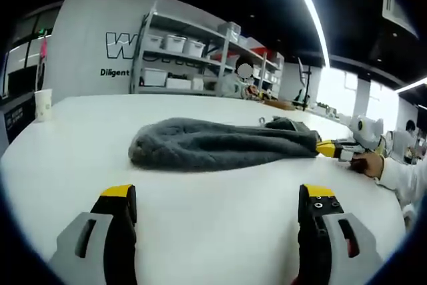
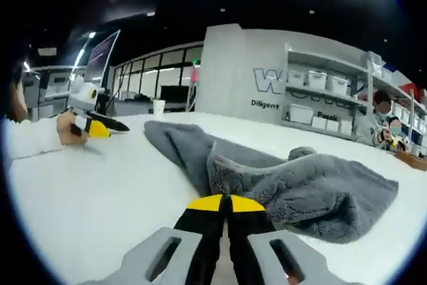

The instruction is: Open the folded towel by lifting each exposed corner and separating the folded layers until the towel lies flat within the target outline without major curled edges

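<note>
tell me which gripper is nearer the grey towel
Right. The right gripper sits with jaws together at the grey towel's edge. The left gripper, jaws wide apart, is back from it across bare white table.

Fluffy grey cloth towel (image 2: pixel 300 185), smooth matt table (image 1: pixel 213 185)

My left gripper (image 1: pixel 217 215) has two grey moulded plastic bodies, each with a slotted cut-out, ending in black fingers (image 1: pixel 121 221) capped with yellow tips. Small screws dot the right-hand finger. My right gripper (image 2: pixel 224 203) is built alike: grey slotted shells, black fingers (image 2: pixel 203 221), yellow caps. A white sleeve (image 1: pixel 402 177) covers my forearm.
</note>
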`<state>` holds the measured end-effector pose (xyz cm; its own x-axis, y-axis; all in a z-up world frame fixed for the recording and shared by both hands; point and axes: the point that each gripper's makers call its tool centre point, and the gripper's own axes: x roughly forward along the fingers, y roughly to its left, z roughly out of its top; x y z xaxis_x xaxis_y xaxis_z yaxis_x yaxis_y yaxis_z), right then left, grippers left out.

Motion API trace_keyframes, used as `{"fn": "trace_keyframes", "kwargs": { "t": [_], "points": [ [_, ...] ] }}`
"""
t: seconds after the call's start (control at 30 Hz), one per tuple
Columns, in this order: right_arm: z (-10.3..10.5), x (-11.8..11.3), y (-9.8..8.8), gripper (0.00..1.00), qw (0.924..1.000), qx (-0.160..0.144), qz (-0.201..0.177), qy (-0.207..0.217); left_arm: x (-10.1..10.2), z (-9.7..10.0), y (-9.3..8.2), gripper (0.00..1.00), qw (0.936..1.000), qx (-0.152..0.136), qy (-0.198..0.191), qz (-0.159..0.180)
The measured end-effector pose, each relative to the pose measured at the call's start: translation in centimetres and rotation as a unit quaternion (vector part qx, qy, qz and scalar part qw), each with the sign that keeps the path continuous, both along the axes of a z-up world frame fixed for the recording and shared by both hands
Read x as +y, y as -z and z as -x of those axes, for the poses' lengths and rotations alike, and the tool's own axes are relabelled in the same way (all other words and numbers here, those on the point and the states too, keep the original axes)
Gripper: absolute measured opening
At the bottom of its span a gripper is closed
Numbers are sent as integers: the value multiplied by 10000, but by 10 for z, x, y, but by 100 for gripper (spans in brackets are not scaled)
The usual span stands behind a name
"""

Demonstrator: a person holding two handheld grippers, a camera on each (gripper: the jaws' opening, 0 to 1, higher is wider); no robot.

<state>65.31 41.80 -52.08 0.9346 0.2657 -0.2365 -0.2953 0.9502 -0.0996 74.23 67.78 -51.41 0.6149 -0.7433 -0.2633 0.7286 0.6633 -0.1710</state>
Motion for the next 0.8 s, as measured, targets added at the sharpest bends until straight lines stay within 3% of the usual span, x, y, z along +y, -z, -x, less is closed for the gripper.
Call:
{"fn": "trace_keyframes", "kwargs": {
  "t": [0.3,0.53,0.8],
  "points": [
    [6,0,-2,0,9995,-130,286,-93,1,-2,0,100,10000,19,14,15],
    [12,-12,-17,39,9991,-402,-39,-90,1,-2,0,100,10000,61,20,71],
    [21,-32,-25,59,9975,-536,-442,130,1,0,0,100,9999,79,18,86]
  ]
}}
